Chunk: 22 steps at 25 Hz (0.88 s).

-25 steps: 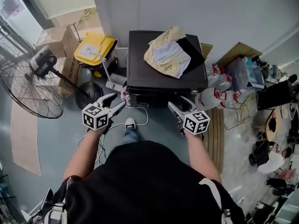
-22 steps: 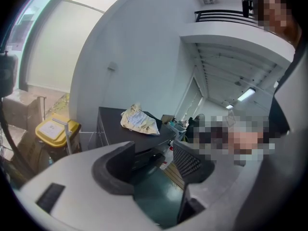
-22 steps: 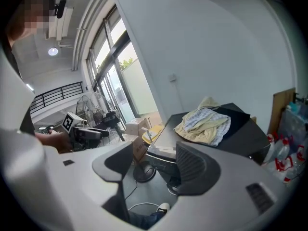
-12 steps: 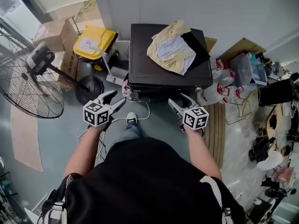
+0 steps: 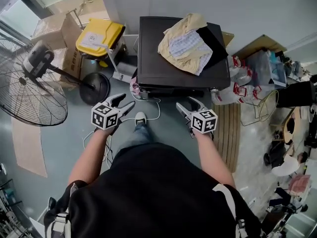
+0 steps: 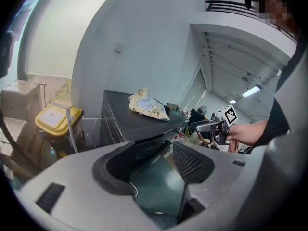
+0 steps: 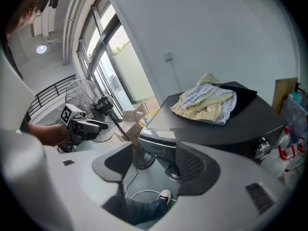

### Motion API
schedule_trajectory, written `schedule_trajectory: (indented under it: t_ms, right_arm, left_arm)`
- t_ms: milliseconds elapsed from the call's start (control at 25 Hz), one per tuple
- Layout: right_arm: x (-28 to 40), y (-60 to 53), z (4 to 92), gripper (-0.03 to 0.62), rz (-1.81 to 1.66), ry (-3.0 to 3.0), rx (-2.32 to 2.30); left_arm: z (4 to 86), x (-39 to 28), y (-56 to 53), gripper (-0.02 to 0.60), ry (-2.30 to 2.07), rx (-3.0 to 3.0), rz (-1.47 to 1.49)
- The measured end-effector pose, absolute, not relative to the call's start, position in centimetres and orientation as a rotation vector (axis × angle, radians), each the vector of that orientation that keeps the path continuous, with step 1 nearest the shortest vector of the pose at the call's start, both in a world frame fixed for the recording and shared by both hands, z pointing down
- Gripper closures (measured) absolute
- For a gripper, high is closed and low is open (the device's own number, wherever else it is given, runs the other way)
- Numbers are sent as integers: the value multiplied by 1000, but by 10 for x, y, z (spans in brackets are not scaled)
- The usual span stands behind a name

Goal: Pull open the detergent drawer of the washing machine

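1. Grey floor and a pale wall fill this messy room. At the far left stands a big round metal fan (image 5: 29, 90), with a yellow plastic bin (image 5: 99, 37) beside it.
2. Next comes the left gripper (image 5: 126, 101). Its jaws are wide apart and hold nothing; only floor shows between them.
3. Straight ahead is the black box-shaped washing machine (image 5: 163, 58), pushed against the wall. A yellow and blue heap of clothes (image 5: 185, 46) lies on top.
4. I cannot pick out the detergent drawer for sure. I think it sits in the top front strip (image 7: 159, 138) of the machine, on the side that faces the person.
5. That strip runs from left to right, across the way both grippers point. It is near their tips but not touching. Both tips look about as close to it. A drawer there would slide out toward the person.
6. Last is the right gripper (image 5: 184, 102). Its jaws are also spread and empty, aimed at the machine's front, with the person's shoe on the floor below.
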State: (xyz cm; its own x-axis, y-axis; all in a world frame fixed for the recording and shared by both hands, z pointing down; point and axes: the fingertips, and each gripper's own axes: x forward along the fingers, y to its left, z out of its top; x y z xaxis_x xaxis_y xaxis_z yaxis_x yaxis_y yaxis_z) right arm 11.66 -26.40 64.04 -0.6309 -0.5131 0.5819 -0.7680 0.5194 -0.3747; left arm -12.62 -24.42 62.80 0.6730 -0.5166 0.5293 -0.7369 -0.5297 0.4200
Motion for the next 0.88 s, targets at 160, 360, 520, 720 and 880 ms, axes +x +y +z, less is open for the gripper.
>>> schedule_trajectory:
  t_ms: [160, 360, 520, 720, 880]
  right_arm:
    - [111, -270, 657, 312, 889, -2342, 1034]
    - [108, -278, 678, 313, 906, -2312, 1019]
    - [102, -281, 692, 315, 929, -2291, 1002]
    - [100, -284, 712, 321, 953, -2261, 996]
    - [101, -290, 726, 326, 970, -2238, 1005]
  left_arm:
    - [648, -125, -252, 339, -937, 2242, 502]
    - [669, -121, -258, 339, -908, 2225, 534]
    - [679, -118, -265, 339, -887, 2221, 543]
    - [696, -113, -273, 341, -868, 2212, 551]
    - [714, -110, -275, 341, -840, 2202, 586]
